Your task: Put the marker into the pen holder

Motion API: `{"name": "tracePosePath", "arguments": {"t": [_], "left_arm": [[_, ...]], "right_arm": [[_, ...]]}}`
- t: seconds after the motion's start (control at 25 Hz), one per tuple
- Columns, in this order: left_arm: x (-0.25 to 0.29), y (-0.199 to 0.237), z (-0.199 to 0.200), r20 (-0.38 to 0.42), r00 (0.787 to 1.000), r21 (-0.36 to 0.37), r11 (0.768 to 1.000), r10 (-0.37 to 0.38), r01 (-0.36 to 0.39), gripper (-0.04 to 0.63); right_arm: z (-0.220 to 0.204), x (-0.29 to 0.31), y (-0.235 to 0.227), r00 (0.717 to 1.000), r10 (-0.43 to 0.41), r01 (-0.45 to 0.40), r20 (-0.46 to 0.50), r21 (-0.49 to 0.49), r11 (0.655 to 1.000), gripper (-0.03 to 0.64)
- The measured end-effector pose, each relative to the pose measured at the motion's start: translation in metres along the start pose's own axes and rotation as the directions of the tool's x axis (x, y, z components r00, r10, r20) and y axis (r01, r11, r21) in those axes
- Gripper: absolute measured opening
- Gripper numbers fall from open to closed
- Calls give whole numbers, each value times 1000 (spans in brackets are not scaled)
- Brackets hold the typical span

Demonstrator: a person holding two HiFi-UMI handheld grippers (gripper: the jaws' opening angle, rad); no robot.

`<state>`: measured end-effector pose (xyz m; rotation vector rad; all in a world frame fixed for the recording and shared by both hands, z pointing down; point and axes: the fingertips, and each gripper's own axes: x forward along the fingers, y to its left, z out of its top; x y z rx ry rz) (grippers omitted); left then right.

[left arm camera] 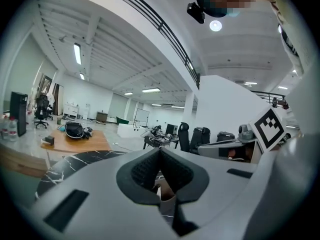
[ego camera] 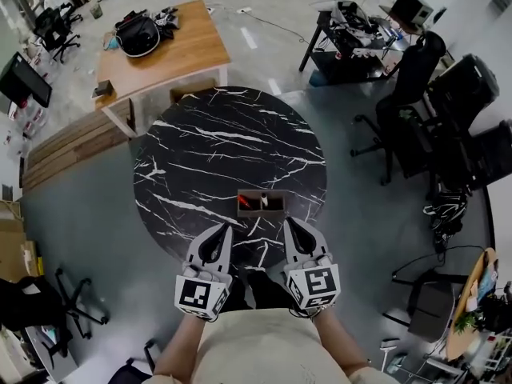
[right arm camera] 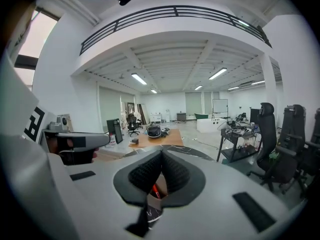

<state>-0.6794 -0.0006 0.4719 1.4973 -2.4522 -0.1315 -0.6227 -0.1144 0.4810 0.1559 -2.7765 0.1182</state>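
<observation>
Head view showed the 2 grippers closed and empty: left gripper, right gripper. Just ahead, between them, a rectangular brown holder sat crosswise on the glossy black marble table. The red marker apparently lay inside its left end, nearer the left gripper.
</observation>
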Motion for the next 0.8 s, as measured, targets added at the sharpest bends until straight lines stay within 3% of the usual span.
{"name": "tracePosePath", "arguments": {"t": [0.2,0.8], "left_arm": [[-9,7,-2,-17,999,40,999,33,-32,9],[3,11,-6,-31,998,34,998,47,-46,9]], "right_arm": [[5,4,10,999,39,-38,11,-37,999,15],[4,11,3,999,44,-44,-1,-39,998,15]]}}
